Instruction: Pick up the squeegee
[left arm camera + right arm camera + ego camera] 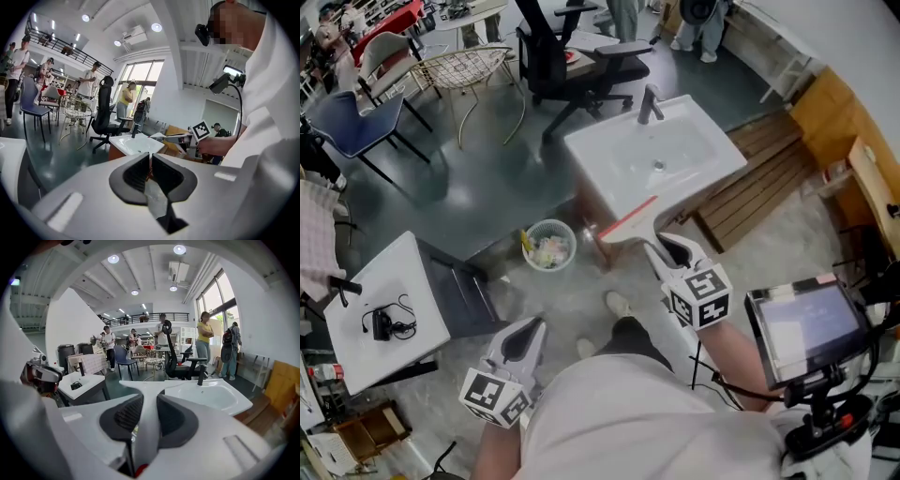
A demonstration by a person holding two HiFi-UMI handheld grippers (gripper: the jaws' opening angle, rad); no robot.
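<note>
The squeegee (628,220) has a white handle and a red-edged blade. It hangs in the air in front of the white sink (609,150), level with its near edge. My right gripper (664,244) is shut on its handle. In the right gripper view the white handle (146,427) fills the gap between the dark pads of the right gripper (149,401), and the blade spreads across beyond the tips. My left gripper (525,330) is low at the left, over the floor, away from the squeegee. Its jaws (150,157) are shut and hold nothing. The left gripper view shows the squeegee (174,136) off to the right.
A faucet (649,103) stands at the sink's back. A round waste basket (548,246) sits on the floor left of the sink. A small white table (389,309) is at the left, a screen on a stand (806,323) at the right, wooden slats (759,187) and chairs (572,56) beyond.
</note>
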